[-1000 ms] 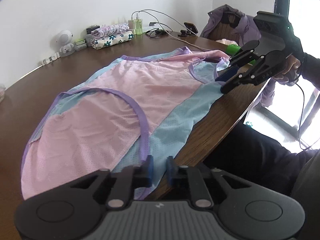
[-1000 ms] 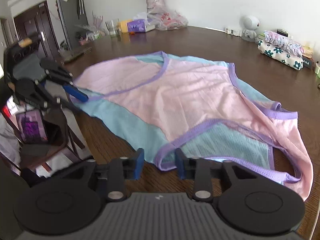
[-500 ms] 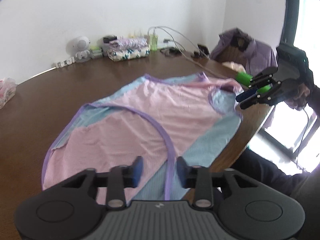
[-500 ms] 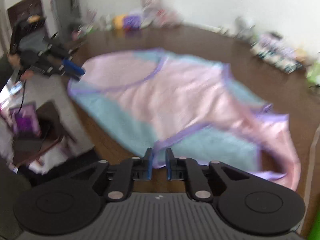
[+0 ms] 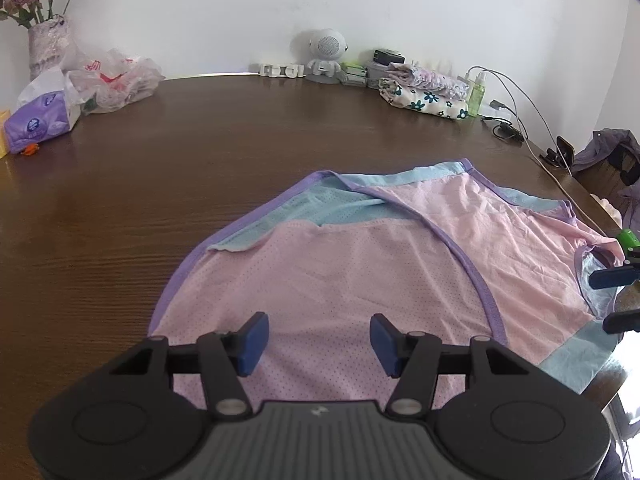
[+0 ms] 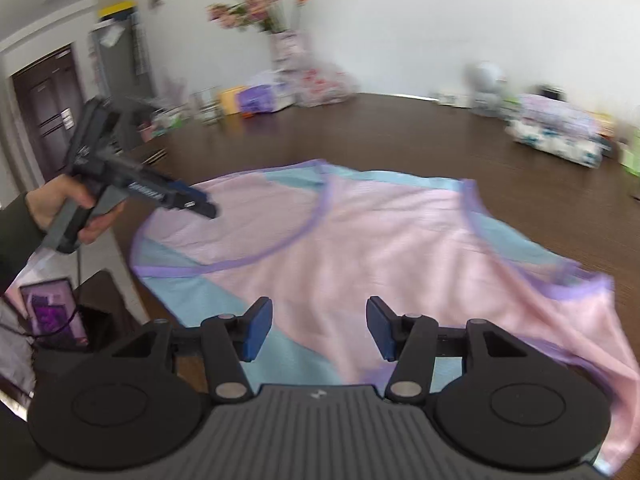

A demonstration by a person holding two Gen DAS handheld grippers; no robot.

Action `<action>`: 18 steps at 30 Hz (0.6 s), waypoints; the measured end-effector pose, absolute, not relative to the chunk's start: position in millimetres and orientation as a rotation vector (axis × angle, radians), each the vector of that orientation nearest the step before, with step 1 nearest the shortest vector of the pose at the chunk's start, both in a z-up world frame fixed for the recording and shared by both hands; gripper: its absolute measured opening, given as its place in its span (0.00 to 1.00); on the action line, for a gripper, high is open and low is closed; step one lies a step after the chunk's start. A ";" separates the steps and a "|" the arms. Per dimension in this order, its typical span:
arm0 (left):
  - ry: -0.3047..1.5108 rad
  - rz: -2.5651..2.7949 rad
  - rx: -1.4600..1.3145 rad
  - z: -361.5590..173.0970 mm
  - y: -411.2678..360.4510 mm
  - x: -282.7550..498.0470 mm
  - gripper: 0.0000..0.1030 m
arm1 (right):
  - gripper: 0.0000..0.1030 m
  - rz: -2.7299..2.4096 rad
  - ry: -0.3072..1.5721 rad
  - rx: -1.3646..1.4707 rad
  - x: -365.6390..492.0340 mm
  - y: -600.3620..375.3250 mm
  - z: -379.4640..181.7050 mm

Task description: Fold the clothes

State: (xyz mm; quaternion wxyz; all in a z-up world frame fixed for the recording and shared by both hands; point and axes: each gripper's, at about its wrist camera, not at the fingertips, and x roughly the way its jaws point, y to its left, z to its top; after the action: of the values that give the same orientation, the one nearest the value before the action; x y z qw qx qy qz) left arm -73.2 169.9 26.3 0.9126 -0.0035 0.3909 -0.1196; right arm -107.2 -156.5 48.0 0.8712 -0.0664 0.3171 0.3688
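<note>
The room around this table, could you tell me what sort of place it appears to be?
Probably a home dining or living room: a large wooden table holds a flower vase, a tissue pack and folded laundry.

The pink, blue and purple mesh garment (image 5: 384, 280) lies flat on the brown wooden table (image 5: 160, 184), at the table's 4 o'clock edge in the left wrist view. The black left gripper (image 5: 318, 338) is above the garment's 6 o'clock portion. The black right gripper (image 6: 319, 328) is above the opposite end. At 12 o'clock, by the wall, stands the white round speaker (image 5: 326, 54); the folded floral cloth (image 5: 424, 96) lies at 1 o'clock; the purple tissue pack (image 5: 38, 124) at 10 o'clock.
</note>
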 end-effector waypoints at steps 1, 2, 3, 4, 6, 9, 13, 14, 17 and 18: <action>0.790 -0.245 0.009 24.8 170.8 -72.0 0.53 | 0.52 0.800 0.655 -0.153 -106.7 -141.0 44.9; 0.777 -0.245 0.029 23.5 171.0 -69.4 0.53 | 0.52 0.814 0.645 -0.182 -105.2 -123.9 43.3; 0.767 -0.241 0.049 22.3 171.1 -65.1 0.53 | 0.52 0.813 0.647 -0.219 -103.3 -105.4 41.5; 0.760 -0.240 0.066 20.9 171.8 -58.7 0.53 | 0.52 0.786 0.664 -0.257 -100.8 -86.7 39.5; 0.770 -0.247 0.065 22.1 174.5 -48.0 0.53 | 0.50 0.709 0.697 -0.305 -92.6 -59.7 35.5; 0.796 -0.249 0.024 24.5 183.4 -40.2 0.52 | 0.50 0.779 0.651 -0.350 -100.6 -37.5 38.1; 0.781 -0.230 -0.031 30.4 200.3 -47.5 0.52 | 0.50 0.863 0.642 -0.374 -111.9 -16.7 40.0; 0.777 -0.207 -0.033 30.1 204.5 -50.1 0.52 | 0.48 0.857 0.651 -0.380 -111.8 -11.5 38.0; 0.778 -0.181 -0.061 23.8 215.4 -50.7 0.52 | 0.35 0.851 0.672 -0.411 -114.5 -5.7 29.8; 0.769 -0.172 -0.068 23.3 216.7 -50.4 0.52 | 0.35 0.853 0.673 -0.405 -115.5 -7.6 29.0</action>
State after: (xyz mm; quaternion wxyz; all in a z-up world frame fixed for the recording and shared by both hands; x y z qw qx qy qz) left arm -50.4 216.7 23.3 0.9228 -0.0329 0.3747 -0.0837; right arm -115.5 -7.6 29.0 0.8366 -0.1915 0.3179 0.4029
